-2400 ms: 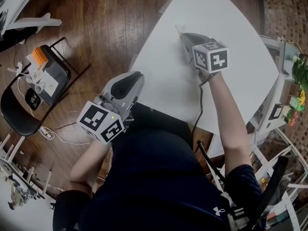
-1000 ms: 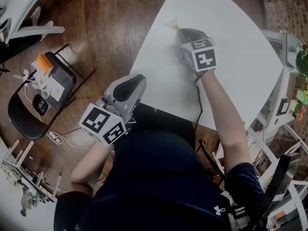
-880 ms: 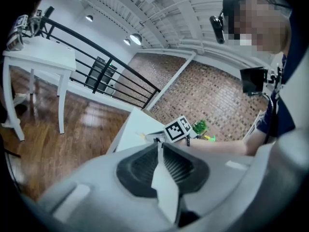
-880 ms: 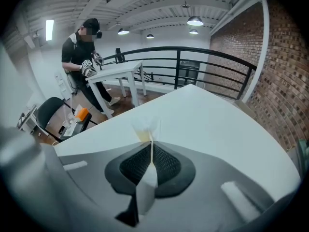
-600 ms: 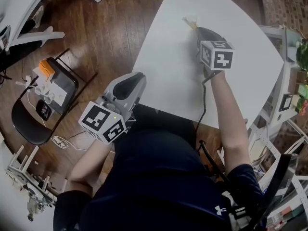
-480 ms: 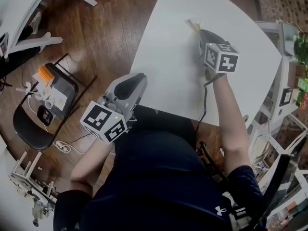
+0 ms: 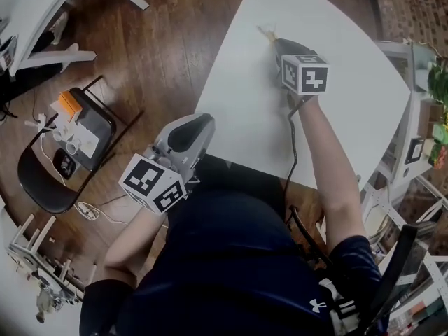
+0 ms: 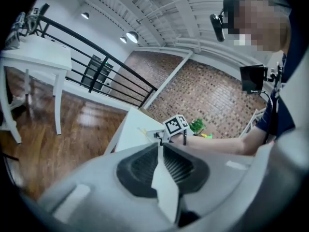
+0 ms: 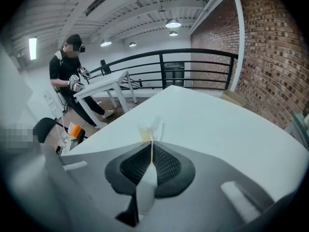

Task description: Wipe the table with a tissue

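A small crumpled tissue (image 7: 265, 32), white with a yellowish patch, lies pressed on the white table (image 7: 336, 117) near its far left part. My right gripper (image 7: 272, 40) points down at the tabletop and is shut on the tissue. In the right gripper view the tissue (image 9: 150, 126) sticks out past the closed tips of the right gripper (image 9: 152, 146). My left gripper (image 7: 206, 120) hovers off the table's near left corner, above the floor, shut and holding nothing. The left gripper view shows its jaws (image 8: 160, 148) closed, with the right gripper's marker cube (image 8: 176, 124) beyond.
A black folding chair (image 7: 49, 173) with boxes and cables stands on the wooden floor at the left. White shelving (image 7: 409, 152) borders the table's right side. Another white table (image 9: 104, 83) with a person (image 9: 67, 71) beside it stands farther off, before a black railing.
The right gripper has slid the tissue across the tabletop, first rightward away from the left edge, then a little back to the left. The left gripper has stayed in place.
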